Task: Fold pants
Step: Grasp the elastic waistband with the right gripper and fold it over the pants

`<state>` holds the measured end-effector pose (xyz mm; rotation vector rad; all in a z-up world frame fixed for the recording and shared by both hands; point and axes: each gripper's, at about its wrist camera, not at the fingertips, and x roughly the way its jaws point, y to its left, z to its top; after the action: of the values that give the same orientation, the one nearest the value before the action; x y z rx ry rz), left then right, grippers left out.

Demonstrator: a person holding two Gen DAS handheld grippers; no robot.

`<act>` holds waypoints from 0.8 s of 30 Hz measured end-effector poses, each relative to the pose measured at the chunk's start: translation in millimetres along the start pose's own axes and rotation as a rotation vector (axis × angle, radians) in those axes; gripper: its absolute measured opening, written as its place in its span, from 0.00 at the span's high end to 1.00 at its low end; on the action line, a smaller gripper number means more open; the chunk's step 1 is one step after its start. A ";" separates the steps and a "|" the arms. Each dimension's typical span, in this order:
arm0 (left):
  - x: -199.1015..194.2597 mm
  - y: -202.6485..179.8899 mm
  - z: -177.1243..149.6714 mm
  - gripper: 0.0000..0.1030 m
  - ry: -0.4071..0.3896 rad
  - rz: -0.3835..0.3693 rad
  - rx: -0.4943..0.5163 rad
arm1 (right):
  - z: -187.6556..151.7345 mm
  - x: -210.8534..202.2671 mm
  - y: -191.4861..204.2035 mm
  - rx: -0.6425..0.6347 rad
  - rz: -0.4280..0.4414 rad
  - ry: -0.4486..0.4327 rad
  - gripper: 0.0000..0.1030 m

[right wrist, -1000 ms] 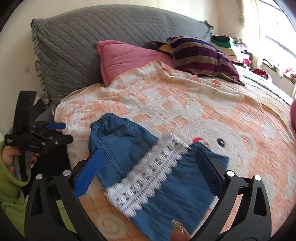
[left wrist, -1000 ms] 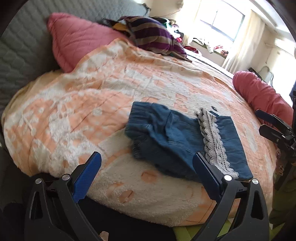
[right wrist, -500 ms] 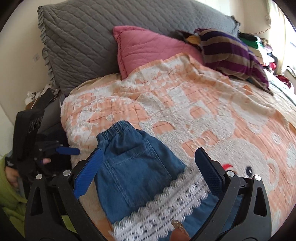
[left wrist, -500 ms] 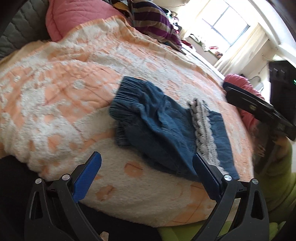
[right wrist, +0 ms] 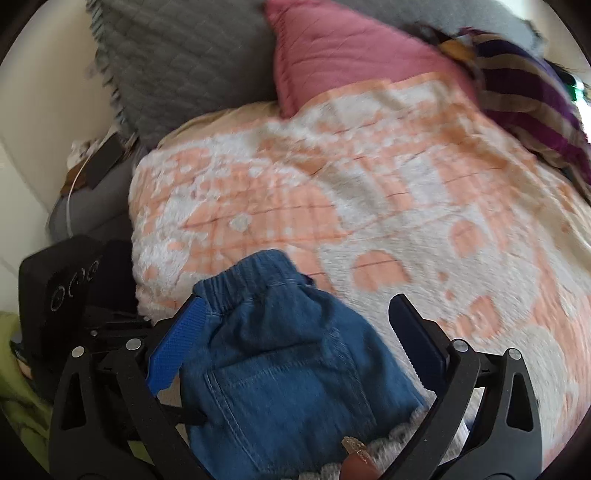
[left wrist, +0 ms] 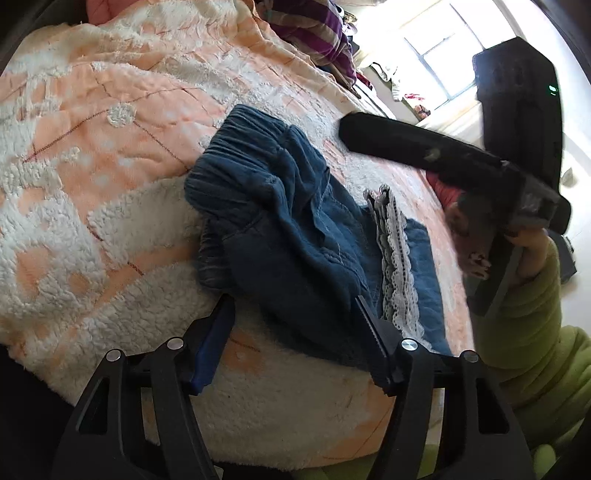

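Ahead of both tools we see the bed, covered by an orange and white fleece blanket (right wrist: 388, 206) that fills most of each view. At the far side from the right tool a grey quilted pillow (right wrist: 184, 62) leans against the wall, with a pink pillow (right wrist: 351, 55) just beside it and a purple striped cloth (right wrist: 532, 99) to the far right; the same striped cloth (left wrist: 314, 29) sits beyond the blanket (left wrist: 110, 147) in the left view, near a bright window (left wrist: 439, 59). The denim pants (left wrist: 295, 236) lie bunched on the blanket close to the near edge of the bed, elastic waistband away from the left tool, with a white lace trim (left wrist: 395, 269) running across the leg on the right. Our left tool (left wrist: 295, 332) hangs just over the near edge of the pants, its jaws spread with the bunched denim between and beyond them, pinching nothing. Our right tool (left wrist: 443, 162) reaches in from the right, above the pants. In its own view the right tool (right wrist: 295, 343) has its jaws spread wide over the waistband end of the pants (right wrist: 288, 369), whose back pocket shows between them; we cannot tell whether the fingers touch the cloth.
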<state>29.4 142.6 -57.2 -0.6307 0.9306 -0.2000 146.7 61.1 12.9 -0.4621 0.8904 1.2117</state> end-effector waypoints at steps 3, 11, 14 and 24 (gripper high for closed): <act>1.3 0.8 2.0 0.39 -0.001 -0.001 0.002 | 5.5 24.4 4.6 -0.038 0.057 0.065 0.09; 3.2 6.3 4.5 0.34 -0.009 -0.037 -0.029 | 6.9 71.6 -4.6 0.013 0.222 0.157 0.41; 5.0 7.5 5.5 0.29 -0.013 -0.061 -0.047 | 4.2 65.3 -7.4 0.034 0.263 0.132 0.56; 16.5 -17.8 17.0 0.15 -0.007 -0.109 -0.079 | -10.5 -22.7 -26.3 0.077 0.327 -0.083 0.72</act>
<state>54.6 128.5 -50.7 -0.7555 0.9008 -0.2593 165.8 31.3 20.9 -0.2062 0.9624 1.4765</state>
